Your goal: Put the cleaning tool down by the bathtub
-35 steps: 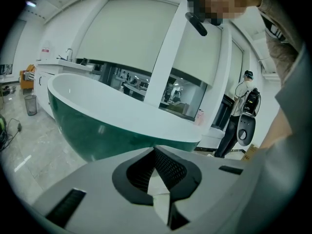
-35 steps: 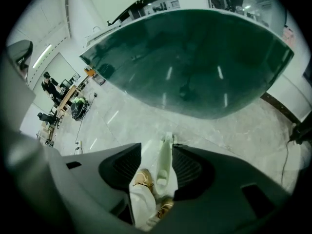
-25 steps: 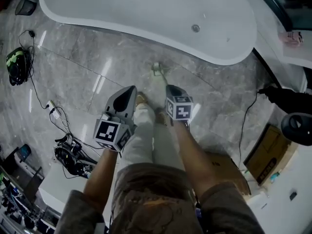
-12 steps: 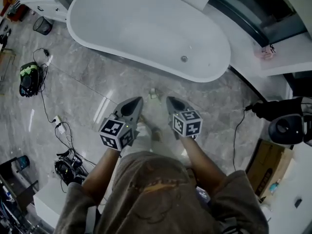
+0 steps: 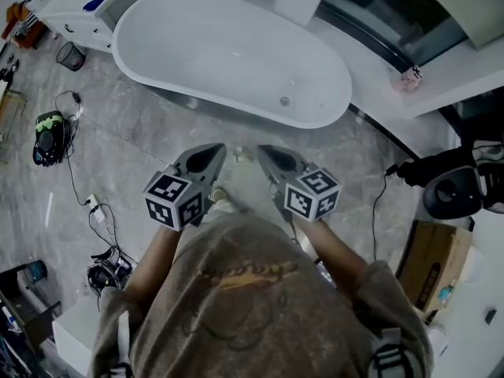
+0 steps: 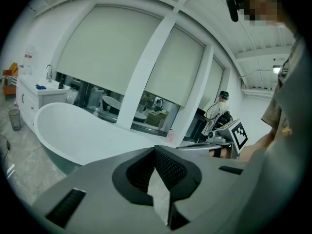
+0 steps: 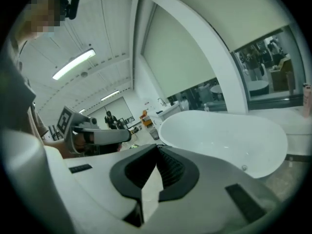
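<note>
Grey left gripper (image 5: 216, 151) and right gripper (image 5: 263, 151) are clamped together, empty (side by side), near the white oval bathtub (image 5: 181, 30).

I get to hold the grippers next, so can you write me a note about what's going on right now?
Left gripper: jaws together, holding nothing, held out in front of the person.
Right gripper: the same, jaws together and empty.
Things: the bathtub is just ahead. A small pale thing lies on the floor beside it, just past the gripper tips. It is probably the cleaning tool, but it is too small to be sure.
Done: if that is the tool, it is already down by the tub.
Left: likely only a look to check that it lies there.
</note>
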The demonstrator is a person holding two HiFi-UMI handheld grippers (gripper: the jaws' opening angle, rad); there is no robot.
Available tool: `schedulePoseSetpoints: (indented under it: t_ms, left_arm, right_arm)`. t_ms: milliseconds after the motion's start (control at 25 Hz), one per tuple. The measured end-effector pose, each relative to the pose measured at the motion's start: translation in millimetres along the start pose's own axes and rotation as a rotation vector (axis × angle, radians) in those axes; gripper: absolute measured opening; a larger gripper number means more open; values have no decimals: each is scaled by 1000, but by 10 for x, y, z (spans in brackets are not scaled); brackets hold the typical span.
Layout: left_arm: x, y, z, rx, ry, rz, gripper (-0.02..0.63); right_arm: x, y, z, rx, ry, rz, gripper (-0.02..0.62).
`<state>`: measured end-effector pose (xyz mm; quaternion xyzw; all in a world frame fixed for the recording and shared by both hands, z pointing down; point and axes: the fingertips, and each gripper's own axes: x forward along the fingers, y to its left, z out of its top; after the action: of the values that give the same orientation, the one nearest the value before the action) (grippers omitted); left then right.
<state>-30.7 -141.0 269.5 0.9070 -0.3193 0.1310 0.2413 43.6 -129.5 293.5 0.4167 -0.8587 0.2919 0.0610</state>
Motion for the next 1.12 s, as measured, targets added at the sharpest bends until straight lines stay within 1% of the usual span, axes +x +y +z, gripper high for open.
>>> schedulePoseSetpoints:
  t_ms: [120, 280, 360, 440, 520, 640, 840, 1120]
  left_arm:
    - [-115, -81, 112, 43, -29, -16, -2]
    - [-241, -171, 271, 117, -80, -35, -2]
    - [-275, -220, 326, 149, -102, -42, -2]
    - [-298, -264, 335, 171, -112, -49, -2]
    - [-313, -291, 328, 185, -123, -56, -2]
    - [-325, -300, 291, 175, -130, -57, -2]
    - [-278, -418, 151, 173, -111, -59, -2]
    - [-295, -472, 98, 177, -118, -52, 0]
  right_arm:
    - [-175, 246, 238, -63, -72, 51, 6]
    - [-440, 532, 536, -191, -184, 129, 6]
    - [-564, 622, 601, -207, -221, 177, 6]
    - [-656, 681, 613, -190, -249, 216, 6]
    - [-706, 708, 591, -176, -261, 239, 6]
    - [-716, 697, 550, -169, -252, 252, 5]
    - [-825, 737, 519, -162, -264, 289, 5]
    - [-881, 882, 464, -183, -252, 335, 5]
